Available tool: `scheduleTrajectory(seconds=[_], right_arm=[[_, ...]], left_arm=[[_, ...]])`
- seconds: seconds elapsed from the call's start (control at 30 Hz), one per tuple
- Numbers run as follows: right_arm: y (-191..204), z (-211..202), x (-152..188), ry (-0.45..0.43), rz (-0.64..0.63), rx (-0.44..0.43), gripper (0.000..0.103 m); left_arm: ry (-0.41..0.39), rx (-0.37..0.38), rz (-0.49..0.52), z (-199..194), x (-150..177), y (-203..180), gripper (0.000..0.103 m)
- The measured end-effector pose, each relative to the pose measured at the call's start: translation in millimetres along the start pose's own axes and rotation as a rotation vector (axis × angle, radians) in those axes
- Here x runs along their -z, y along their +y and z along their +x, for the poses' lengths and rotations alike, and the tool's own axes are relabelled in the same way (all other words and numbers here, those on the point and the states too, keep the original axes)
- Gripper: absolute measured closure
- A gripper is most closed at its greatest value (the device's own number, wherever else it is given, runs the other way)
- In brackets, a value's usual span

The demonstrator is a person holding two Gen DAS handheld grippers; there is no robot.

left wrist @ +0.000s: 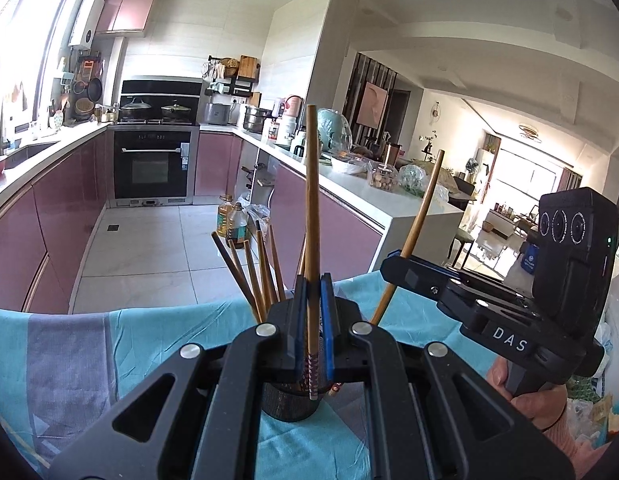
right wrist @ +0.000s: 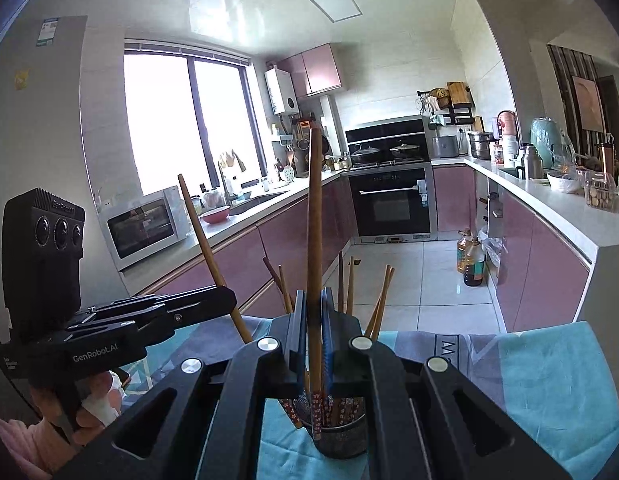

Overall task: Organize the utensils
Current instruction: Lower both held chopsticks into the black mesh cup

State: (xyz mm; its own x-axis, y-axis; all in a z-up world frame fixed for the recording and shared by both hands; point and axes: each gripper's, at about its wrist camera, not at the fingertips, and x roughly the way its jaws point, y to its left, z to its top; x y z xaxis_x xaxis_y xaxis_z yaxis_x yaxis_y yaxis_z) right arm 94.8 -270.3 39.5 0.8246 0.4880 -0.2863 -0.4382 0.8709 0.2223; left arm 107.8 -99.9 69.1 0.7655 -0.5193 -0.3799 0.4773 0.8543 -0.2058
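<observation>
In the left wrist view my left gripper (left wrist: 311, 294) is shut on a brown chopstick (left wrist: 312, 200) that stands nearly upright, its flower-patterned end hanging at the mouth of a black mesh holder (left wrist: 287, 404). Several chopsticks (left wrist: 255, 276) lean in that holder. To the right, my right gripper (left wrist: 391, 265) pinches a second chopstick (left wrist: 421, 212) tilted rightward. The right wrist view shows my right gripper (right wrist: 313, 306) shut on its chopstick (right wrist: 314, 220) over the holder (right wrist: 343, 438), with the left gripper (right wrist: 227, 299) and its chopstick (right wrist: 203, 236) at the left.
A teal and grey cloth (left wrist: 109, 360) covers the table under the holder. Beyond the table edge lie a tiled floor, pink cabinets, an oven (right wrist: 391, 204) and oil bottles (right wrist: 471, 258). A person's hand (left wrist: 529, 392) grips the right handle.
</observation>
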Motion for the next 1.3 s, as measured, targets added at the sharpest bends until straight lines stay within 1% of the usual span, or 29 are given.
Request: scheduleTrajectory(seconds=[0.3, 0.53, 1.3], right_arm=[[-5, 7, -6, -0.007, 0.007, 0.012, 0.097], [-8, 12, -7, -0.015, 0.021, 0.015, 0.097], [-24, 42, 16, 0.102, 0.042, 0.035, 0.097]], left_arm=[[-0.023, -0.005, 0.003, 2, -7, -6, 0.095], [-0.007, -0.019, 0.012, 6, -2, -10, 0.095], [0.095, -0.025, 0.002, 22, 12, -15, 0.095]])
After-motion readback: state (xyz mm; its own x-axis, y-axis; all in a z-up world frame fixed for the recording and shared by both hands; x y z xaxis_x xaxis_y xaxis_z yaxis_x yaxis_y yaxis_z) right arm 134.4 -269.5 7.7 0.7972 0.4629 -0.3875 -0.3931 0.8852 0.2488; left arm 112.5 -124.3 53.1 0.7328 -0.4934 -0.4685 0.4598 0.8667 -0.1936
